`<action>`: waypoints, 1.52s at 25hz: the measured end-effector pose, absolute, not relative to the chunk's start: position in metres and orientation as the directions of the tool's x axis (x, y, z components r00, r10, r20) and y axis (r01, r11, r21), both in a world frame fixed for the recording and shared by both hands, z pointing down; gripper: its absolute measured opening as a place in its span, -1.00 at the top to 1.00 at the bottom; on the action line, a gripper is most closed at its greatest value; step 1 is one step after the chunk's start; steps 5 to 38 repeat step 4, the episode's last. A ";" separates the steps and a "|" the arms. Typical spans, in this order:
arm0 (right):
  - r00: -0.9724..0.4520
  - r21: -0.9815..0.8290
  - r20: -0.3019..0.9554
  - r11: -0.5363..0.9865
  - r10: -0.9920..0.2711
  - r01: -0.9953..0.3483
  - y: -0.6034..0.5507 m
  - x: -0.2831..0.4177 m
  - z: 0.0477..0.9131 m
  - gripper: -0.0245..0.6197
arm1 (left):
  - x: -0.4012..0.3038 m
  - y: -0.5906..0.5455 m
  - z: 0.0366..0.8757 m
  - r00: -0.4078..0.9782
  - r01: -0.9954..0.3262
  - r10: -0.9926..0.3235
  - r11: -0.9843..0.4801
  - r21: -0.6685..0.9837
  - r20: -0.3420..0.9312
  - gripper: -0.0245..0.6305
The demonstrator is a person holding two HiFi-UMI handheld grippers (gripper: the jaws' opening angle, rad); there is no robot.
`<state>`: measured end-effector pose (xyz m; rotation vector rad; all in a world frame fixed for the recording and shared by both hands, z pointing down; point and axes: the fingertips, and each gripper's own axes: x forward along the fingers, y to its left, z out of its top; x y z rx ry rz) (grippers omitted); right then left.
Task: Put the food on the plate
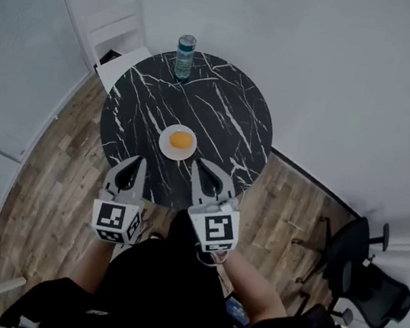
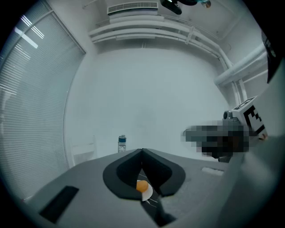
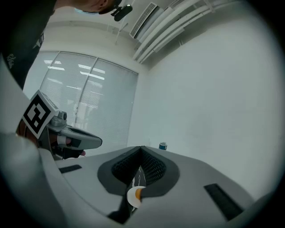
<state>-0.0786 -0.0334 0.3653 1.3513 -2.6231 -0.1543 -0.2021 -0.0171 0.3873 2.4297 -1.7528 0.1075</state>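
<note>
An orange piece of food (image 1: 182, 140) lies on a small white plate (image 1: 168, 144) in the middle of a round black marble table (image 1: 229, 109). My left gripper (image 1: 138, 163) is shut and empty above the table's near edge, left of the plate. My right gripper (image 1: 203, 168) is also shut and empty, just right of the plate's near side. Through the closed jaws in the left gripper view I see the food (image 2: 141, 186) and the plate (image 2: 148, 193). The right gripper view shows the food (image 3: 138, 193) on the plate (image 3: 132, 196) past its shut jaws.
A water bottle (image 1: 184, 56) stands at the table's far edge; it shows small as a bottle (image 2: 122, 144) in the left gripper view. A white chair (image 1: 116, 41) is behind the table at the left. Black office chairs (image 1: 361, 273) stand at the right on the wooden floor.
</note>
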 end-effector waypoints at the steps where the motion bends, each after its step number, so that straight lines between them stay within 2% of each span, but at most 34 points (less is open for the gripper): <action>1: -0.565 0.178 0.118 0.577 -0.816 -0.797 -0.035 -0.078 0.366 0.94 | -0.203 -0.018 0.389 0.317 -0.948 -0.938 -0.309 0.074 0.143 0.93; 38: -0.560 0.178 0.120 0.573 -0.820 -0.800 -0.038 -0.077 0.367 0.94 | -0.205 -0.021 0.393 0.313 -0.949 -0.938 -0.305 0.076 0.145 0.93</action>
